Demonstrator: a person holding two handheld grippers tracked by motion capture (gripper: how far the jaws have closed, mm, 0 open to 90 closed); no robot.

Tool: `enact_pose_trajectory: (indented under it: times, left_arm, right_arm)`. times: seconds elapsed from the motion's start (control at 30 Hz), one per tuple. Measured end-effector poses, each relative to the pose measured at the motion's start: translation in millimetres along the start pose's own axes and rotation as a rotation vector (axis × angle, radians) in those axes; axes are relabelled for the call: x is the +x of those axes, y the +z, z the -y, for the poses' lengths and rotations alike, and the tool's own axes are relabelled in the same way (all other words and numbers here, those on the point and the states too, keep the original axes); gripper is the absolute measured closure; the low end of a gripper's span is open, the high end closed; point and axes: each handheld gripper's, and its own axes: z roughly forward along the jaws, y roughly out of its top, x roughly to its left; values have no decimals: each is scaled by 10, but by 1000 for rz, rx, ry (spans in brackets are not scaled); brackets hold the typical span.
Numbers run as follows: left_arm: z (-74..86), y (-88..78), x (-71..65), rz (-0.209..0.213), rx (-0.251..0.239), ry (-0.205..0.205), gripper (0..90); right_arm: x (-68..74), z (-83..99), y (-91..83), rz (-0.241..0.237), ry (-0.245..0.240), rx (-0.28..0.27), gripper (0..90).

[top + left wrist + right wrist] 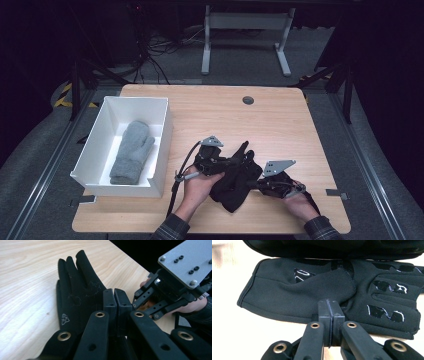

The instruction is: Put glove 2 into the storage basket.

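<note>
Gloves are the work here: a grey knitted mitten (131,151) already lies in the white box (161,145) at the left of the table (280,120), and a black glove (235,182) sits on the wood near the person's edge, between the two hands. The left gripper (235,161) has its jaws pressed fully together; in the left gripper view they meet over the black glove (75,297), whose fingers stretch away across the table, and whether a fold of cloth is pinched between them cannot be told. The right gripper (255,184) is likewise closed tight, its tips in the right gripper view meeting at the thumb flap of the black glove (317,292), apparently nipping a thin edge of fabric, though the hold is not plain.

Judged from this, the main risk is a shallow grip. Thin, slack cloth caught only at its margin could slide out once lifted, dropping the glove back on the table or over its near edge. With both grippers on one soft piece, pulling in different directions could stretch or twist it, so it arrives bunched up. The box wall is tall and the box itself is light; a dangling cuff or finger could snag the rim and shove or tip it. The two grippers also stand close together and could knock jaws or catch each other's cables.
</note>
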Motion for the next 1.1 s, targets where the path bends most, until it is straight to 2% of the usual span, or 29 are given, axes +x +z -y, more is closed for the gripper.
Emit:
enact_pose_trajectory:
  times: [0.37, 0.57, 0.77, 0.9, 1.0, 1.1]
  left_arm:
    - [50, 169, -67, 21, 55, 17, 893]
    - [95, 262, -89, 44, 88, 7, 891]
    - [102, 280, -95, 66, 73, 9, 834]
    - [97, 263, -103, 83, 67, 17, 814]
    - [114, 272, -136, 76, 94, 39, 899]
    - [146, 300, -162, 69, 119, 48, 900]
  right_arm:
    - [21, -31, 48, 1, -8, -2, 900]
    - [25, -31, 55, 5, -8, -3, 900]
    - [22, -18, 34, 5, -11, 3, 900]
    - [-30, 38, -100, 23, 2, -7, 887]
    - [-84, 91, -206, 41, 17, -6, 851]
    - [-149, 169, -343, 66, 43, -13, 778]
